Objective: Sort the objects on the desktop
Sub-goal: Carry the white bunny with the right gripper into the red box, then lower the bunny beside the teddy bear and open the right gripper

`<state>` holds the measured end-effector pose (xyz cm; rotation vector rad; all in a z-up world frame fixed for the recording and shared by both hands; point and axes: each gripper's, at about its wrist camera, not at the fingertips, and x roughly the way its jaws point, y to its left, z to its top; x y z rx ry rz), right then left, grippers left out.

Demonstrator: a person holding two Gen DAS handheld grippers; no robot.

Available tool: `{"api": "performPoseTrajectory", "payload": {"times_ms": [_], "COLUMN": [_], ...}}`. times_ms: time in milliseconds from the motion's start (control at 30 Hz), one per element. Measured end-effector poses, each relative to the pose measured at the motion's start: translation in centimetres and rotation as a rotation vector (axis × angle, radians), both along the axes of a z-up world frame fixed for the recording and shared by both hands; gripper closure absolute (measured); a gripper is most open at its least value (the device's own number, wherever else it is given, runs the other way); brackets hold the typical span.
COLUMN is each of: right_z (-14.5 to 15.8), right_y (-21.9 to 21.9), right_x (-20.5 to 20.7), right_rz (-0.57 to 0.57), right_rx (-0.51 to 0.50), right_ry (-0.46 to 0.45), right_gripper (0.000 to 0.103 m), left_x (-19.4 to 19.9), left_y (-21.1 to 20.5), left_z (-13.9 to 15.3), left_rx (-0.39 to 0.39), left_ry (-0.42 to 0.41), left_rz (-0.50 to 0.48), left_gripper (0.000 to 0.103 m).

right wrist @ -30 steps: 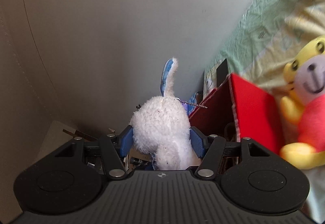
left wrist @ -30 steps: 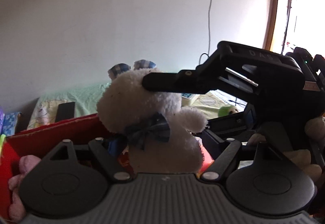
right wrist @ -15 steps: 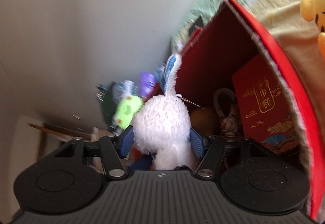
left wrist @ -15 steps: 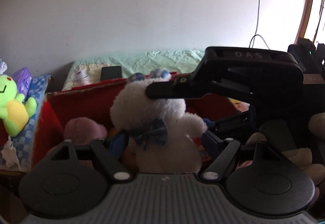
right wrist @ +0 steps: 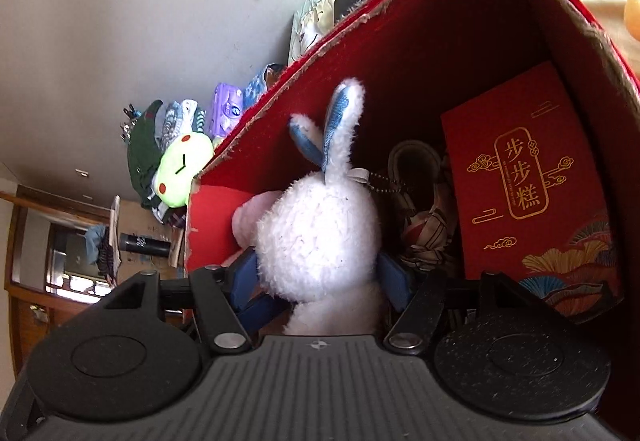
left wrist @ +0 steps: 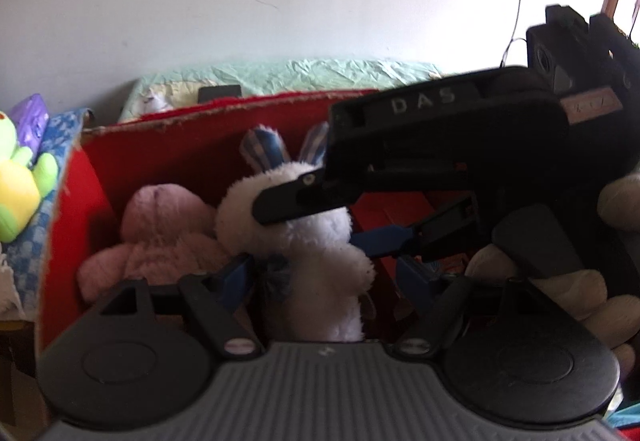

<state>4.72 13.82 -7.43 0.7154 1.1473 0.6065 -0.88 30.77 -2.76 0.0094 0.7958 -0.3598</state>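
Note:
A white plush rabbit (left wrist: 316, 237) with blue checked ears and a blue bow hangs inside the open red box (left wrist: 168, 153). My right gripper (right wrist: 320, 281) is shut on the rabbit's head (right wrist: 316, 237); it also shows in the left wrist view (left wrist: 304, 209), clamping the head from the right. My left gripper (left wrist: 324, 281) stands around the rabbit's lower body with its blue pads (left wrist: 236, 277) apart, the right pad clear of the plush. A pink plush (left wrist: 160, 233) lies in the box to the rabbit's left.
In the box lie a red printed carton (right wrist: 524, 185) and a striped fabric item (right wrist: 424, 217). A green-and-yellow plush (left wrist: 20, 193) and a purple pack (left wrist: 28, 121) sit left of the box. A black phone (left wrist: 220, 93) lies on the green cloth behind. A beige plush (left wrist: 580, 285) is at right.
Both grippers have carried the rabbit down into the red box. The left gripper's pads have spread away from the rabbit's body. The right gripper still clamps the head.

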Motion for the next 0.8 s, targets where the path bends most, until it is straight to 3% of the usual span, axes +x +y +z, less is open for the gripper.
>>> {"api": "performPoseTrajectory", "payload": {"times_ms": [233, 333, 467, 533, 633, 800], "right_z": [1.8, 2.7, 2.9, 2.3, 1.7, 1.4], "right_y": [-1.6, -1.7, -0.6, -0.3, -0.1, 2.0], "right_x": [-0.3, -0.8, -0.5, -0.1, 0.4, 0.0], "right_rz": [-0.045, -0.075, -0.083, -0.083, -0.031, 0.084], "right_rx": [-0.114, -0.140, -0.262, -0.242, -0.171, -0.163], "right_ry": [-0.081, -0.133, -0.184, -0.167, -0.128, -0.130], "right_gripper": [0.032, 0.032, 0.038, 0.039, 0.050, 0.048], "left_x": [0.3, 0.4, 0.4, 0.9, 1.3, 0.6], "left_y": [-0.2, -0.2, -0.3, -0.1, 0.1, 1.0], "left_z": [-0.8, -0.9, -0.9, -1.2, -1.2, -0.8], "left_rx": [-0.040, -0.055, -0.067, -0.071, -0.083, -0.095], "left_ry": [0.036, 0.044, 0.048, 0.048, 0.059, 0.064], "left_rz": [-0.045, -0.053, -0.064, -0.067, -0.059, -0.022], "left_gripper": [0.020, 0.020, 0.020, 0.020, 0.021, 0.020]}}
